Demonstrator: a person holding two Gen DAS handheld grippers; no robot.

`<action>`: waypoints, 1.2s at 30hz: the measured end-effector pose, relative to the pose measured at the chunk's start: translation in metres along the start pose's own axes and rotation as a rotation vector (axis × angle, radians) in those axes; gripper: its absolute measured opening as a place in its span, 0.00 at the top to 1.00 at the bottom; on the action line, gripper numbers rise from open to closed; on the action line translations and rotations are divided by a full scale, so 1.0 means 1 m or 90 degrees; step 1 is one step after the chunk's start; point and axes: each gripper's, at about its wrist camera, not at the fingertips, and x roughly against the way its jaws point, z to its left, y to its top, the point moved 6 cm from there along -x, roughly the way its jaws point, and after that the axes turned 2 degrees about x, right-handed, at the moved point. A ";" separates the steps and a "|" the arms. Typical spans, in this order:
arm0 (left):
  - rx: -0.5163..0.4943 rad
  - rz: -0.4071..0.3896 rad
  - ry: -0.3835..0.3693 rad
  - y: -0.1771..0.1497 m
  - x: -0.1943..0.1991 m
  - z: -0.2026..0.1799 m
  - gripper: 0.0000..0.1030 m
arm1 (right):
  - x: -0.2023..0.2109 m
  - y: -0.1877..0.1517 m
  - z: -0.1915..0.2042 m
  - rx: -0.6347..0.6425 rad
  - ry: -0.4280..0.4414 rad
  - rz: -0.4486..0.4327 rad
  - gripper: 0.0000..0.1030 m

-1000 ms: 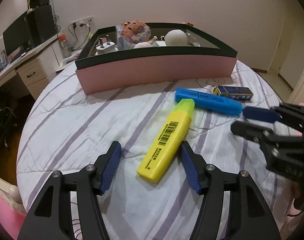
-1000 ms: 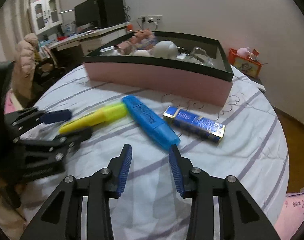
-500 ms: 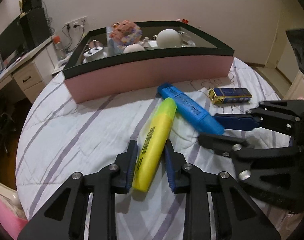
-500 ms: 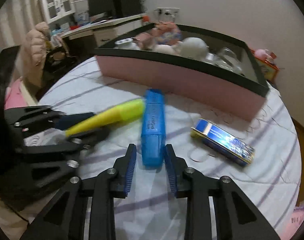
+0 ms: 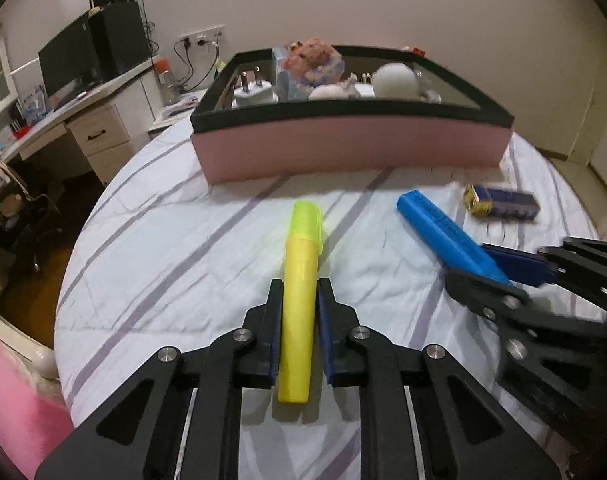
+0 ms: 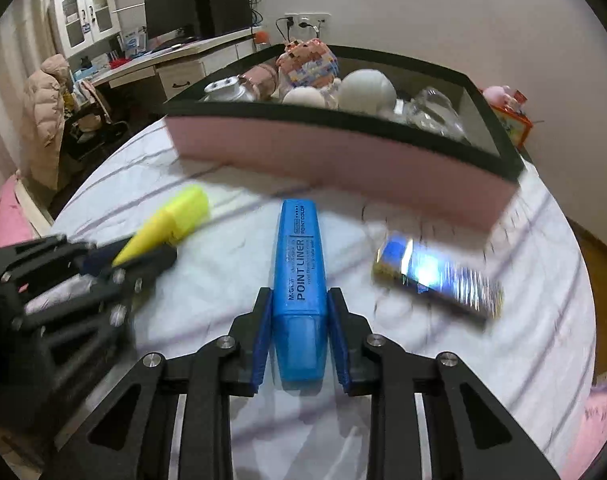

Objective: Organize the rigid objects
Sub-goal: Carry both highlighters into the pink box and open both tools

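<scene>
Between the blue pads of the left gripper (image 5: 299, 300) sat one yellow highlighter (image 5: 301, 280), pinched along its barrel, its cap pointing ahead toward the box. To that gripper's right, one blue highlighter (image 5: 443, 236) lay clamped at its near end in the right gripper (image 6: 297, 308), whose pads pressed against both sides of the marker's cap end, printed barrel pointing forward. Right of those pads, just beside the blue marker but apart from it, one small blue and gold box (image 6: 439, 276) lay on the striped bedsheet (image 5: 163, 248), blurred. Ahead of both grippers stood one pink box with a black rim (image 5: 351, 144), well apart from their tips, holding a white plug adapter (image 5: 253, 94), a pink block figure (image 5: 313, 62) and two white round things whose nature I could not tell.
</scene>
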 end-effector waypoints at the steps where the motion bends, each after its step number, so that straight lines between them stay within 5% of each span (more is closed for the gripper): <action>1: -0.002 -0.002 0.003 -0.001 0.000 -0.001 0.84 | 0.002 -0.002 0.004 -0.001 0.000 -0.004 0.73; 9: 0.015 0.014 -0.014 0.008 -0.009 0.002 0.62 | -0.009 0.006 0.007 -0.018 -0.020 -0.017 0.71; 11: 0.019 0.013 -0.025 0.009 -0.010 0.003 0.64 | -0.014 0.008 0.006 -0.019 -0.028 -0.019 0.71; 14: 0.017 0.002 -0.039 0.009 -0.006 0.001 0.82 | -0.012 0.007 0.007 -0.011 -0.032 -0.023 0.74; 21: 0.018 -0.033 -0.051 0.011 0.018 -0.001 0.82 | 0.015 0.005 0.013 -0.021 -0.009 -0.081 0.74; 36: -0.021 -0.221 -0.028 0.071 0.108 -0.009 0.82 | 0.113 0.045 0.015 -0.039 0.006 -0.255 0.74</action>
